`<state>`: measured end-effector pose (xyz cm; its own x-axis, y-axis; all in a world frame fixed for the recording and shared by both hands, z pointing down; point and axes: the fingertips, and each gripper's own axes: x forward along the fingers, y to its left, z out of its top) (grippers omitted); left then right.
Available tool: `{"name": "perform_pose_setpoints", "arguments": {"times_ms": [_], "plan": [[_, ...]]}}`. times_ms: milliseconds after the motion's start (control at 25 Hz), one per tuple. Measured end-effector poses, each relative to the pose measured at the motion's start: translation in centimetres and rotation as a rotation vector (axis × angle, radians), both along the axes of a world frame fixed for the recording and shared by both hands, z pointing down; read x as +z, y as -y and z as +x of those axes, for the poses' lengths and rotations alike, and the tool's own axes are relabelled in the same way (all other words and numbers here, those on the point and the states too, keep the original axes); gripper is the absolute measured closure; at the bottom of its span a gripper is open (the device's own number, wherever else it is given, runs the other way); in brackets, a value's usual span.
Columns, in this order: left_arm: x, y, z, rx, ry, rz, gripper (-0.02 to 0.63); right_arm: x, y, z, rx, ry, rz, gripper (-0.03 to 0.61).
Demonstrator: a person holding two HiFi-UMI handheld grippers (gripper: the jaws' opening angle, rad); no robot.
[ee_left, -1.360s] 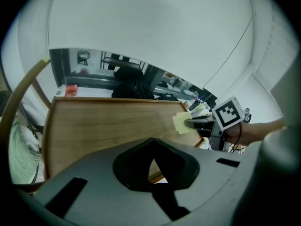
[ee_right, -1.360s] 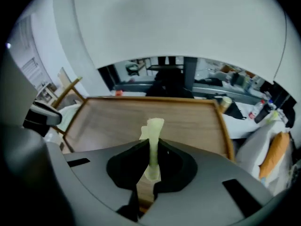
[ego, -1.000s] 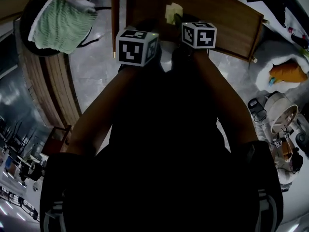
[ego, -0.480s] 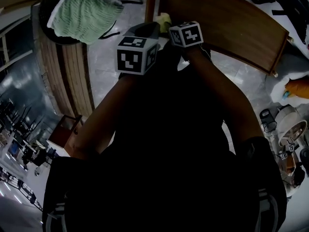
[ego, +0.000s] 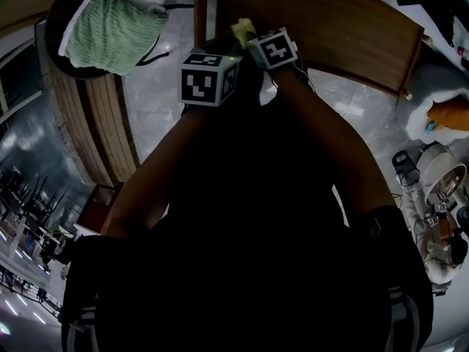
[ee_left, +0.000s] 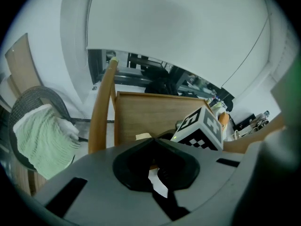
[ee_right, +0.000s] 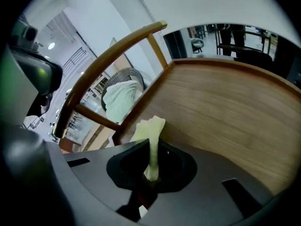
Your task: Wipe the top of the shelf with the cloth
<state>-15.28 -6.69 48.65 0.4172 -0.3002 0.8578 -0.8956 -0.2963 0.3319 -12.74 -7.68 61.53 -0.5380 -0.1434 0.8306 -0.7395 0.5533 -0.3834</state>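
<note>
Your right gripper (ee_right: 151,175) pinches the yellow cloth (ee_right: 150,135) over the shelf top (ee_right: 225,112), your left gripper (ee_left: 155,173) is closed and empty beside it, with a curved rail (ee_right: 108,65) to the left.

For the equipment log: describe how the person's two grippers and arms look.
The left gripper and right gripper each have a smooth grey body with a black recess at its middle and dark slots to either side. Each carries a white cube printed with black square markers. The person wears a dark top; its sleeves seem short, leaving the forearms bare.
</note>
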Motion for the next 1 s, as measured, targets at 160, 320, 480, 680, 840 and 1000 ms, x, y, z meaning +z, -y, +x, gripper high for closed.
{"name": "perform_pose_setpoints", "arguments": {"times_ms": [160,320,480,680,840,1000], "plan": [[2.3,-0.3,3.4,0.044,0.028,-0.015,0.603,-0.3,-0.4,6.2,0.058,-0.028,0.013,0.535],[4.8,-0.7,7.8,0.059,0.036,-0.05,0.603,-0.3,-1.1,13.2,0.104,-0.078,0.027,0.535],[5.9,-0.6,13.8,0.098,0.021,-0.059,0.603,-0.2,-2.0,20.2,0.148,-0.12,0.029,0.535],[6.4,-0.8,21.9,0.177,-0.027,-0.056,0.603,-0.6,-2.7,28.4,0.233,-0.177,0.039,0.535],[6.1,-1.5,27.3,0.238,-0.073,-0.043,0.603,-0.6,-3.8,34.5,0.286,-0.237,0.041,0.535],[6.2,-2.6,31.1,0.269,-0.095,-0.043,0.603,-0.8,-4.9,40.4,0.363,-0.301,0.044,0.535]]}}
